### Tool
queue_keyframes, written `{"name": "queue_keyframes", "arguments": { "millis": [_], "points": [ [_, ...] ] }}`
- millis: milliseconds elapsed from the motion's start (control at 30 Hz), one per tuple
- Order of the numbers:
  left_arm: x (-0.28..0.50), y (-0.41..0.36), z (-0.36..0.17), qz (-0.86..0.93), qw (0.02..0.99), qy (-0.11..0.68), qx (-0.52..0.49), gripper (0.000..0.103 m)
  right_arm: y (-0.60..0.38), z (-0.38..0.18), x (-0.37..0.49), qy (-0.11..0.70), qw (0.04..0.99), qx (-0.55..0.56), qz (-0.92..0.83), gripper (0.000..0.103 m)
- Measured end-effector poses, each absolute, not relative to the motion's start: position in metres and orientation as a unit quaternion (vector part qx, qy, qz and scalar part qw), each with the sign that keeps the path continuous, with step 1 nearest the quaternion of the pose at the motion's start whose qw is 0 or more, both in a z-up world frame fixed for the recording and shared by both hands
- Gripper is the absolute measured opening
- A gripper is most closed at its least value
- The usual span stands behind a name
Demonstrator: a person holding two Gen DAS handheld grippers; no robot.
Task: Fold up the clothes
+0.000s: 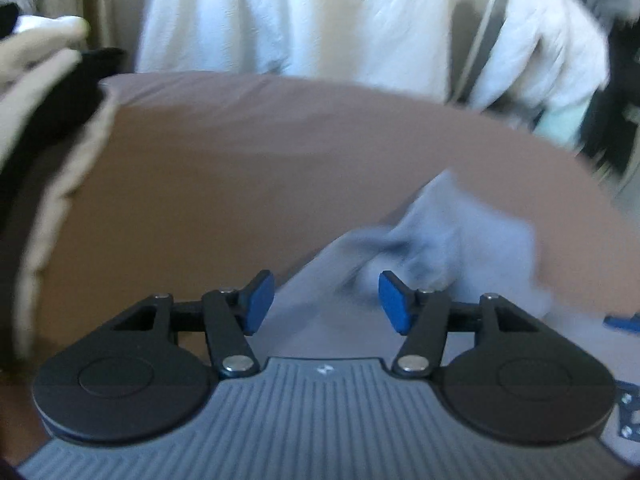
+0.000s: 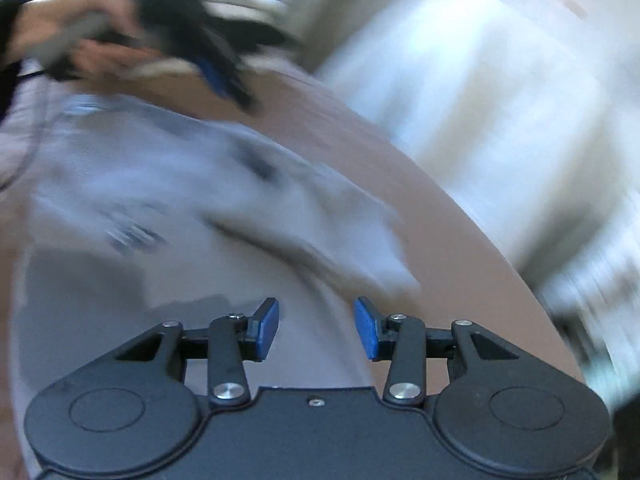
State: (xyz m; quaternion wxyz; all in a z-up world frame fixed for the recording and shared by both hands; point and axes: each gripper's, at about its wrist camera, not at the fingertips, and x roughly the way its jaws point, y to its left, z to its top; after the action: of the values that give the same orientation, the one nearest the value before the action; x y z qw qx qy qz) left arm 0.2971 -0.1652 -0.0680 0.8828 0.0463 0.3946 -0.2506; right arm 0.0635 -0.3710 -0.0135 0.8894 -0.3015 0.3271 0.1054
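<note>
- Grey garment point(image 2: 168, 184) lies rumpled on brown bench point(image 1: 240, 180), blurred.
- Left tool point(image 1: 326, 300) jaws apart over the cloth, nothing pinched.
- Right tool point(image 2: 316, 326) jaws apart above garment edge, empty.
- White clothes point(image 1: 296, 12) hang behind bench.

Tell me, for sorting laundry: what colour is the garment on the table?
Light grey garment, clearest in the left wrist view.

A pale lavender-grey garment point(image 1: 452, 236) is spread on a plain brown surface point(image 1: 240, 184). Blue pads point(image 1: 262, 300) are carried on the black fingers of the left gripper point(image 1: 326, 304), whose body is grey with ribbed lines. Blue pads point(image 2: 267, 328) on black are also seen on the right gripper point(image 2: 316, 328). White cloth point(image 1: 296, 16) is hung beyond the far edge; black and cream clothes point(image 1: 48, 80) are piled at the left edge.
</note>
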Motion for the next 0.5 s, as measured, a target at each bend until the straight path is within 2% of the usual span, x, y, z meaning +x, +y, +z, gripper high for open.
{"name": "queue_keyframes", "arguments": {
  "millis": [100,167,200,233,267,300,400,433,500],
  "points": [
    [0.287,-0.148,-0.083,-0.224,0.884,0.401,0.089,0.057,-0.328,-0.045,0.088,0.295,0.851,-0.411,0.140,0.060],
    [0.288,-0.133,-0.091,-0.205,0.882,0.413,0.094,0.057,-0.317,-0.070,0.107,0.279,0.824,-0.476,0.128,0.059],
    [0.289,-0.127,-0.095,-0.196,0.881,0.420,0.096,0.057,-0.319,-0.075,0.117,0.277,0.822,-0.483,0.121,0.054],
    [0.291,-0.123,-0.100,-0.189,0.878,0.429,0.100,0.057,-0.322,-0.080,0.127,0.275,0.819,-0.491,0.114,0.035],
    [0.293,-0.120,-0.105,-0.182,0.874,0.438,0.103,0.058,-0.324,-0.085,0.137,0.272,0.816,-0.498,0.107,0.022],
    [0.295,-0.117,-0.110,-0.175,0.871,0.446,0.106,0.059,-0.333,-0.082,0.147,0.274,0.829,-0.479,0.091,0.005],
    [0.293,-0.106,-0.115,-0.180,0.871,0.451,0.076,0.054,-0.375,-0.050,0.178,0.289,0.895,-0.340,0.018,0.006],
    [0.291,-0.103,-0.114,-0.185,0.873,0.447,0.060,0.047,-0.391,-0.043,0.188,0.298,0.907,-0.296,-0.008,0.008],
    [0.289,-0.100,-0.114,-0.193,0.874,0.443,0.047,0.043,-0.428,-0.036,0.206,0.332,0.918,-0.209,-0.058,0.008]
  ]
}}
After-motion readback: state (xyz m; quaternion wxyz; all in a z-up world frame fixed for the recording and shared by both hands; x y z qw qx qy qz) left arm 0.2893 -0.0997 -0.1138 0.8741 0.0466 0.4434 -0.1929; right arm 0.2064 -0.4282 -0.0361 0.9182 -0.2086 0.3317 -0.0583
